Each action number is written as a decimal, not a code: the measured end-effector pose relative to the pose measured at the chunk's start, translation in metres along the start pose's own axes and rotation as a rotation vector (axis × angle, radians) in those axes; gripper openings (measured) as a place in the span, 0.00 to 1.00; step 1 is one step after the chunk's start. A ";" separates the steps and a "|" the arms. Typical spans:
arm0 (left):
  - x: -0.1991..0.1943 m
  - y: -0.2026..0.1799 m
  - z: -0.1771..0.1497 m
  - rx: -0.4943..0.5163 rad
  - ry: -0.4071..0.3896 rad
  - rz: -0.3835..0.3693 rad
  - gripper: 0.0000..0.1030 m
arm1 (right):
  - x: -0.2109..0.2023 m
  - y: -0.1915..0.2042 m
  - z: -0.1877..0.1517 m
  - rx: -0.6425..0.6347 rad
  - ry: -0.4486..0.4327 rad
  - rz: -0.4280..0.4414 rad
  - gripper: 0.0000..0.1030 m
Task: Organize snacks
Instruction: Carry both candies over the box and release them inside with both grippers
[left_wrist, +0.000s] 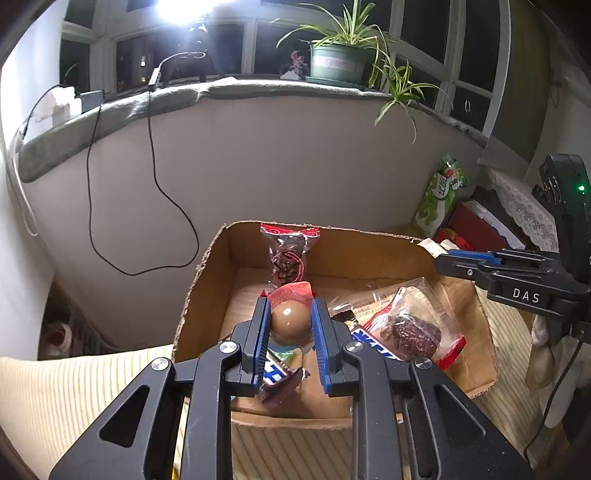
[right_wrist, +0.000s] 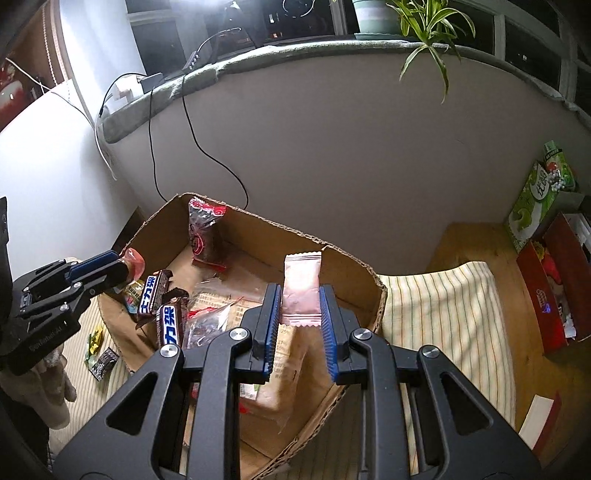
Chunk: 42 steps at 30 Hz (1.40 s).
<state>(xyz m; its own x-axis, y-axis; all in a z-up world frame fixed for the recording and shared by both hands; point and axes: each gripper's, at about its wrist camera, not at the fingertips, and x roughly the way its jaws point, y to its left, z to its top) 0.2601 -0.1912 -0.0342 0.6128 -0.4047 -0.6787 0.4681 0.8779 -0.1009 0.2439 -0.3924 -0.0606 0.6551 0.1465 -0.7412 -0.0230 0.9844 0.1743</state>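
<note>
Pink packet (right_wrist: 301, 288) upright in right claw (right_wrist: 298, 325), long axis vertical

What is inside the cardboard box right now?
The cardboard box holds two chocolate bars, a red-topped clear packet leaning on the back wall, a packet of dried dates and flat clear wrappers. What lies under the wrappers and behind the grippers is covered.

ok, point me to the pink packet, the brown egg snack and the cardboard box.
pink packet (right_wrist: 301, 286), right wrist view, middle of the wrapper between the pads.
brown egg snack (left_wrist: 290, 322), left wrist view, centre of the round brown part.
cardboard box (left_wrist: 207, 266), left wrist view, its left wall.
</note>
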 end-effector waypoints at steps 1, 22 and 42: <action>0.001 0.000 0.000 0.001 0.001 -0.001 0.20 | 0.001 0.000 0.000 0.000 0.002 0.000 0.21; -0.012 -0.009 0.000 0.030 -0.024 0.008 0.36 | -0.009 0.008 -0.002 -0.025 -0.020 -0.026 0.54; -0.082 0.031 -0.037 -0.041 -0.086 0.055 0.44 | -0.056 0.044 -0.023 -0.035 -0.135 -0.016 0.56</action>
<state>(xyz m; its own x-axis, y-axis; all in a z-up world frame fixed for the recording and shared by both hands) 0.2008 -0.1211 -0.0086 0.6901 -0.3751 -0.6189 0.4075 0.9082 -0.0960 0.1888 -0.3555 -0.0267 0.7513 0.1184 -0.6493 -0.0362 0.9897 0.1385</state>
